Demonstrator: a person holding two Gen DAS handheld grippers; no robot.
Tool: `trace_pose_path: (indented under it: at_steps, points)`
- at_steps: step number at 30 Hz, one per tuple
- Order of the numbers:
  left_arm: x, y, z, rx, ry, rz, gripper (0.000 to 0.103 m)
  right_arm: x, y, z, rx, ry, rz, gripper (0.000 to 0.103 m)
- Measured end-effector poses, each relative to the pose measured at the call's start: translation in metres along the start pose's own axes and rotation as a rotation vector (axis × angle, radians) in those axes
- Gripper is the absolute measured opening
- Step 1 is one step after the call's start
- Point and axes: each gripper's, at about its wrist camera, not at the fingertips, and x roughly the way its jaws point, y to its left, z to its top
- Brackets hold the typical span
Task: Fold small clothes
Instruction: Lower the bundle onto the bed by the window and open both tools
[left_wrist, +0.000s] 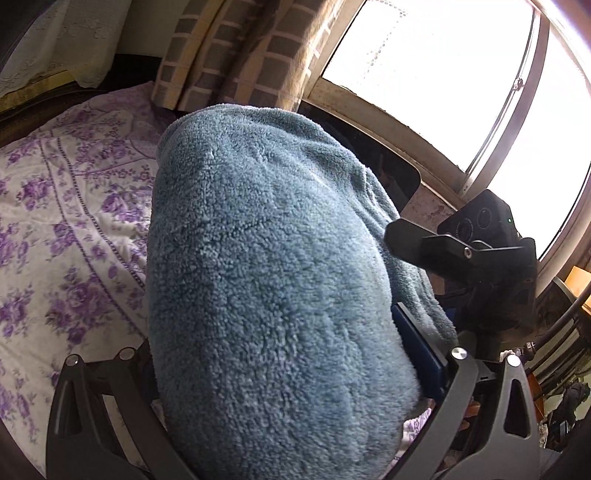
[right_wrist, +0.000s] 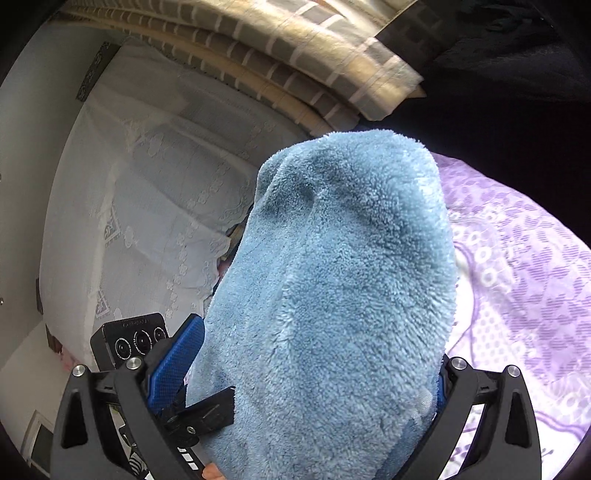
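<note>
A fluffy blue towel-like cloth (left_wrist: 273, 266) fills the middle of the left wrist view, bunched between the fingers of my left gripper (left_wrist: 288, 369), which is shut on it above the bed. The same blue cloth (right_wrist: 332, 295) fills the right wrist view, gripped by my right gripper (right_wrist: 314, 369), shut on it. A blue finger pad (right_wrist: 177, 362) shows at its left, and another blue pad (left_wrist: 417, 350) in the left wrist view. The other gripper's body (left_wrist: 480, 254) shows to the right, close by. The fingertips are hidden by the cloth.
The bed has a white sheet with purple flowers (left_wrist: 55, 221), also in the right wrist view (right_wrist: 524, 288). Checked curtains (left_wrist: 240, 48) and a bright window (left_wrist: 443, 74) are behind. A white lace curtain (right_wrist: 147, 184) hangs at left.
</note>
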Motion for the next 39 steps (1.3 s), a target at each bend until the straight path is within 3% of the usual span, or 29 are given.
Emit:
trace_pose_path:
  at_steps: [10,19,23,28,31,32,34,35,36,39]
  points:
    - [0.068,0.027,-0.015,-0.028,0.107,0.029,0.099,0.019,-0.051,-0.014,0.049,-0.001,-0.104,0.099]
    - [0.074,0.05,-0.022,-0.084,0.127,-0.023,0.099,0.032,-0.042,-0.022,-0.063,-0.028,-0.141,0.099]
    - [0.062,0.045,-0.035,-0.079,0.104,-0.013,0.099,0.026,-0.049,-0.017,-0.058,-0.046,-0.108,0.099]
    - [0.012,0.036,-0.047,-0.047,-0.053,0.023,0.099,0.002,-0.053,-0.019,-0.018,-0.14,-0.057,0.099]
    - [-0.027,0.038,-0.052,-0.062,-0.18,0.064,0.099,-0.022,-0.038,-0.033,-0.08,-0.248,-0.129,0.099]
    - [-0.029,0.04,-0.052,-0.068,-0.185,0.088,0.099,-0.027,-0.033,-0.037,-0.107,-0.283,-0.168,0.099]
    - [-0.022,0.045,-0.054,-0.073,-0.161,0.2,0.099,-0.033,-0.022,-0.046,-0.147,-0.344,-0.349,0.099]
    - [-0.013,0.048,-0.056,-0.073,-0.128,0.296,0.099,-0.028,-0.023,-0.046,-0.14,-0.329,-0.448,0.099]
    - [-0.004,0.052,-0.058,-0.081,-0.095,0.322,0.099,-0.018,-0.031,-0.042,-0.12,-0.273,-0.505,0.1]
    - [0.003,0.06,-0.057,-0.111,-0.058,0.298,0.099,-0.005,-0.034,-0.036,-0.125,-0.209,-0.57,0.1]
